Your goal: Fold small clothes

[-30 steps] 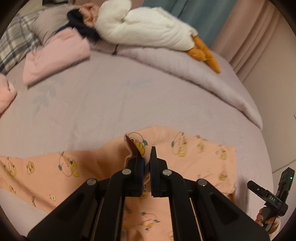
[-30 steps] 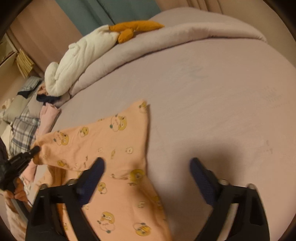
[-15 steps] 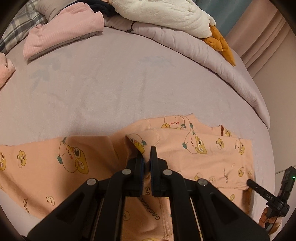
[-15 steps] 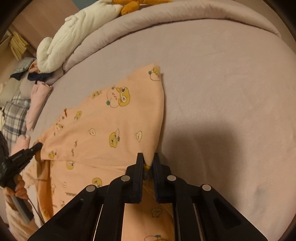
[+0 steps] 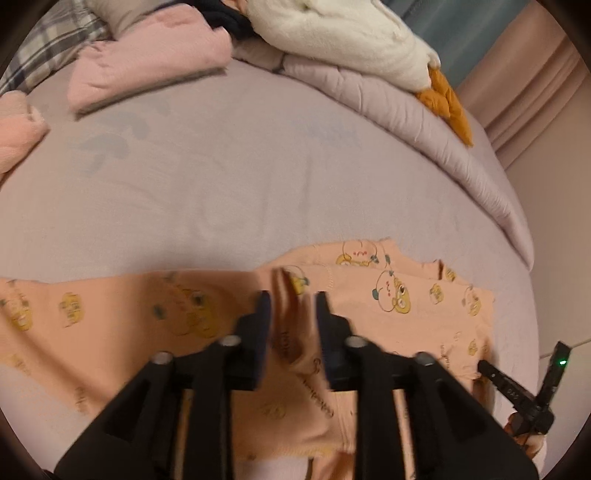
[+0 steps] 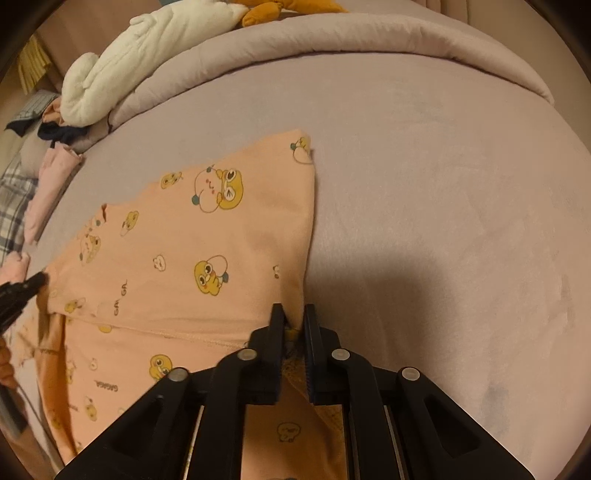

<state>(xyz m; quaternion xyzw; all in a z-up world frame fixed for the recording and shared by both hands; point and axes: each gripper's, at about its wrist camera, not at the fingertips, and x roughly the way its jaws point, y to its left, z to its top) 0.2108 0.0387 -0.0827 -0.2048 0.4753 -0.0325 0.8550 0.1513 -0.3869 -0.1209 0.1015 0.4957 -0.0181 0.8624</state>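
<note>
Left hand-held gripper (image 5: 291,306): jaws opening, a raised ridge of the peach garment (image 5: 388,306) between them, pads no longer pinching it
Right hand-held gripper (image 6: 293,321): jaws narrow, clamped on the garment's edge at the near end of its right-hand border
Garment's place: spread on the bed (image 5: 240,177), directly under and ahead of both grippers; one long part runs off to the left of the left gripper
Done so far: judging by a doubled layer with a stitched hem showing just left of the right gripper, one fold looks laid; the left side appears to be in release
Left to do: probably further folds to bring it into a compact packet, then setting it with the others
Already folded: one pink folded piece (image 5: 147,62) far ahead and left of the left gripper; a second pinkish bundle (image 5: 16,129) at the far left edge, only partly in view
Count: two grippers, one peach garment in work, one white plush toy (image 5: 343,37) with orange feet on the rolled quilt (image 5: 424,122) ahead; a checked cloth (image 5: 48,48) and a dark item (image 5: 229,18), one each, too cut off to identify
</note>
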